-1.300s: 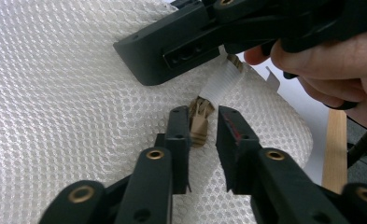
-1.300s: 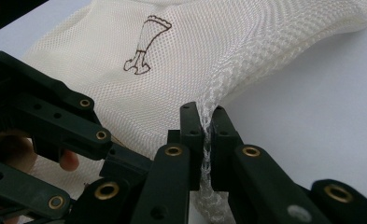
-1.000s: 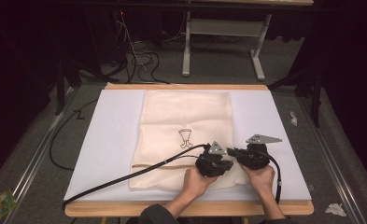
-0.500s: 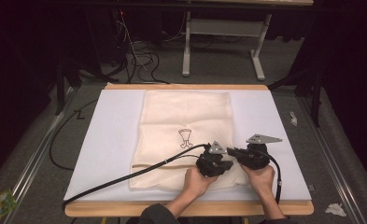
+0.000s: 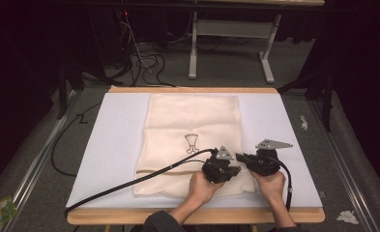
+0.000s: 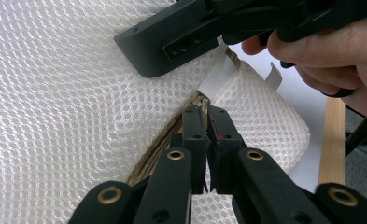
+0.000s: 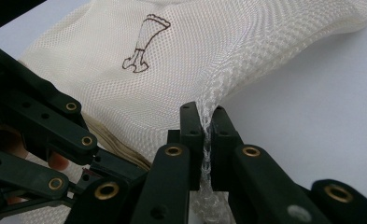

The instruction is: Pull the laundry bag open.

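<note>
A cream mesh bag (image 5: pixel 192 121) with a small dark goblet-like print (image 5: pixel 191 142) lies flat on the white sheet (image 5: pixel 115 145). Both grippers meet at its near right corner. My left gripper (image 5: pixel 235 169) is shut on the tan zipper end (image 6: pixel 201 100) at that corner, just below a white ribbon tab (image 6: pixel 218 77). My right gripper (image 5: pixel 241 158) is shut on a pinched fold of the mesh (image 7: pixel 208 100), lifting it slightly off the sheet. In the left gripper view, my jaws (image 6: pixel 208 112) touch, and the right gripper's body (image 6: pixel 172 42) crosses above. The right gripper view shows its own tips (image 7: pixel 205 112) and the left gripper's linkage (image 7: pixel 41 121).
The wooden table edge (image 5: pixel 192 216) runs close under the person's hands. The left gripper's black cable (image 5: pixel 129 181) trails across the bag and sheet to the near left. Beyond the table stand metal desk legs (image 5: pixel 193 53) and floor cables. Paper scraps (image 5: pixel 347 216) lie on the carpet.
</note>
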{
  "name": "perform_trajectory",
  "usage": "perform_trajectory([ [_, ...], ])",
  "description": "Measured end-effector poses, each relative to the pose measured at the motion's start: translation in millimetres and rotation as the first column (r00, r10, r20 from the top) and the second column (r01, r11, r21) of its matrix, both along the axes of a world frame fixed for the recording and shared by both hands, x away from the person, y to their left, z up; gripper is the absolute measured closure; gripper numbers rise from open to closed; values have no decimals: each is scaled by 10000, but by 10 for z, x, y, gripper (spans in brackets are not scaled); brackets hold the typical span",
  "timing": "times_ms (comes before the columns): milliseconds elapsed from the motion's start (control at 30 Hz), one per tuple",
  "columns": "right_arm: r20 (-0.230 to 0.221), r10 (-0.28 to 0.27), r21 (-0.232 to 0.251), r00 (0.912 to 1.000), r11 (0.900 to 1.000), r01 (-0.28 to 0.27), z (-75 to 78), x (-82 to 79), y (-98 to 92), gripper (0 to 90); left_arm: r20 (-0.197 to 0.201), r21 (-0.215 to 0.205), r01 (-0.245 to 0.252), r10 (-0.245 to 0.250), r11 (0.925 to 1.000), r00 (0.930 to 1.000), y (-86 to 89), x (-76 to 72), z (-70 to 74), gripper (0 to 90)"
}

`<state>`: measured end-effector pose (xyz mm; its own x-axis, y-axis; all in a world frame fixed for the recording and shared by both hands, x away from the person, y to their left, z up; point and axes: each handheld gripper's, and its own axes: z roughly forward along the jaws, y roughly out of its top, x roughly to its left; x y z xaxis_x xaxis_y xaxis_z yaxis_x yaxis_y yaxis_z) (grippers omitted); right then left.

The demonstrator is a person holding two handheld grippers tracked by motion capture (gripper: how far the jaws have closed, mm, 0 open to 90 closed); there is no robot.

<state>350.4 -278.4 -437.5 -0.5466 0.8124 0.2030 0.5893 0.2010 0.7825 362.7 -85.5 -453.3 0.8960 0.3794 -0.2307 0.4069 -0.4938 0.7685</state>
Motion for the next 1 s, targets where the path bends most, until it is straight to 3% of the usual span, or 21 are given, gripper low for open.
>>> perform_trajectory([
  [600, 97, 72, 5, 9999, 10000, -72, -6, -8, -28, 883, -37, 139, -130, 130, 9998, 9999, 95, 22, 30, 870],
  [1000, 99, -10, 56, 10000, 10000, 9, 3, -7, -34, 883, 150, 243, -132, 128, 9996, 9998, 125, 8, 63, 869],
])
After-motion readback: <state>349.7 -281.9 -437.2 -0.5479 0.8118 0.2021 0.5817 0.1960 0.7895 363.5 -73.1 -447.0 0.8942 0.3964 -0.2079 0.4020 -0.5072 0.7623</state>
